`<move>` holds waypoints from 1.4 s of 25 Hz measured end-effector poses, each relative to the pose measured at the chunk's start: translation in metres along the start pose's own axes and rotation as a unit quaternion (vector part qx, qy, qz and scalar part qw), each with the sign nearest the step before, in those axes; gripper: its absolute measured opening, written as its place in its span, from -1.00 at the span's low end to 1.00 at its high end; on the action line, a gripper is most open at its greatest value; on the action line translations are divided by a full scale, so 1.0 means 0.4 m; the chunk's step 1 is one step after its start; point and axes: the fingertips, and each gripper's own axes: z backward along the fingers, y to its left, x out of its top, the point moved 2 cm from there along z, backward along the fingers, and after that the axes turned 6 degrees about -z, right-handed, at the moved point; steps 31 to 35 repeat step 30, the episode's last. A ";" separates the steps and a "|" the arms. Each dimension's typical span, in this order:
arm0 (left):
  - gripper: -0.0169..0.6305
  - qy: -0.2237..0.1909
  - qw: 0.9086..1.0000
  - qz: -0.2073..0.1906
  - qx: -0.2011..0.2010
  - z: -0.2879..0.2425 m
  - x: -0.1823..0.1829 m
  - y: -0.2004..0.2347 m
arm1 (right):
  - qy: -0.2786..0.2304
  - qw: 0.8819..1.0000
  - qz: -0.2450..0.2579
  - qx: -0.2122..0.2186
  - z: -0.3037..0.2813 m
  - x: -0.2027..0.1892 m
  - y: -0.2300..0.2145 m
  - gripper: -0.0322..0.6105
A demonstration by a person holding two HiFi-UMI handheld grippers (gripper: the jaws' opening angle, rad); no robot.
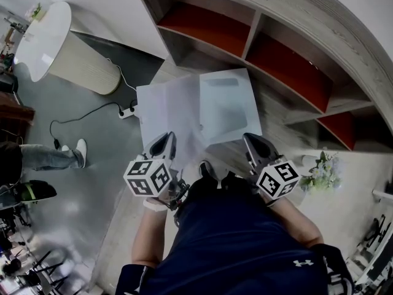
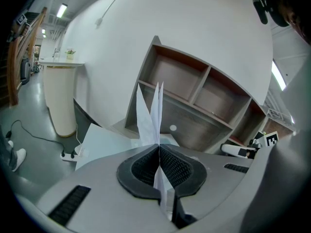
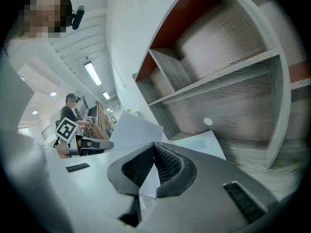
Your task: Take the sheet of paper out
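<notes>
In the head view a white sheet of paper (image 1: 163,106) spreads out to the left of a white envelope (image 1: 227,103) with a grey window, and the two overlap in the middle. My left gripper (image 1: 163,144) is shut on the sheet's near edge. The paper (image 2: 155,111) stands up edge-on between the left gripper's (image 2: 158,147) closed pads. My right gripper (image 1: 252,141) is at the envelope's near right corner. In the right gripper view the right gripper (image 3: 154,145) has its jaws closed, with white material pinched low between them. The envelope (image 3: 204,142) lies ahead and the sheet (image 3: 136,130) rises to its left.
A curved wooden shelf unit (image 1: 295,54) with red back panels stands just beyond the papers. On the grey floor to the left are a power strip (image 1: 128,111) with its cable, a white round counter (image 1: 55,42) and a person's leg and shoe (image 1: 55,157). A small plant (image 1: 322,171) is on the right.
</notes>
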 end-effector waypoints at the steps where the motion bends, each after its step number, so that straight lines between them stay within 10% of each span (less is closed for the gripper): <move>1: -0.90 0.000 1.000 0.000 0.000 0.001 -0.001 0.001 | 0.000 1.000 0.000 0.000 0.001 0.000 0.001 -0.86; 35: -0.90 0.003 1.000 0.004 -0.001 -0.008 -0.011 0.019 | 0.000 1.000 -0.010 -0.001 -0.001 -0.011 -0.001 -0.86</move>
